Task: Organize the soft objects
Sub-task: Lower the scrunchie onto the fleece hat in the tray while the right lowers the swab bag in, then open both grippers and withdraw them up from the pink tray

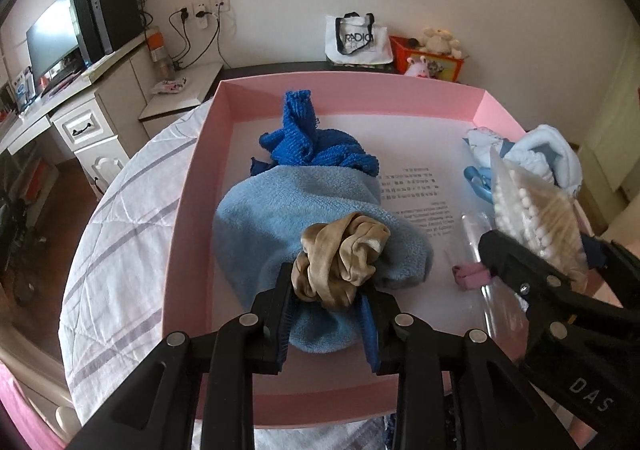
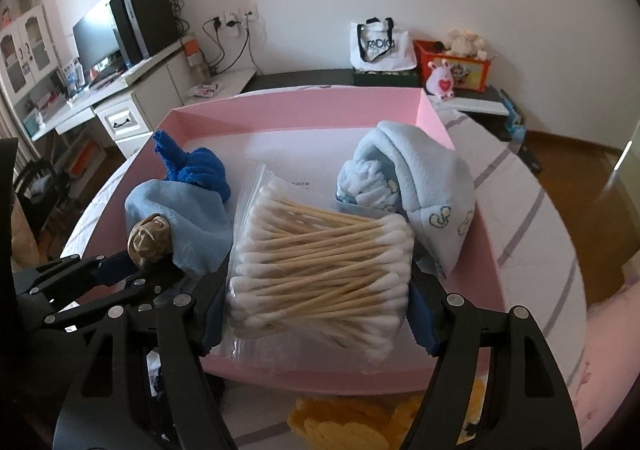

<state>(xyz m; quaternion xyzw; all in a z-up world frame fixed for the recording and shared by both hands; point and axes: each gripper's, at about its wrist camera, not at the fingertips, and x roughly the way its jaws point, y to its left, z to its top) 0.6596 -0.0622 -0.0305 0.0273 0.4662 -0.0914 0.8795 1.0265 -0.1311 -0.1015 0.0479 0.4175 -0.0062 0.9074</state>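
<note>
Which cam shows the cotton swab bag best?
Right wrist. The cotton swab bag fills the centre, held between the right claw, every stick visible. Left wrist catches only part of it at the right edge, seen obliquely, above the pink tray.

White tote bag [image 1: 357, 38], monitor [image 1: 52, 37], wall sockets [image 1: 204, 11] w/ cables — red toy box [image 2: 456, 63].

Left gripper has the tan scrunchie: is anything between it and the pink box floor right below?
Yes. The light blue towel lies under the tan scrunchie held by the left gripper; bare pink box floor shows further right.
</note>
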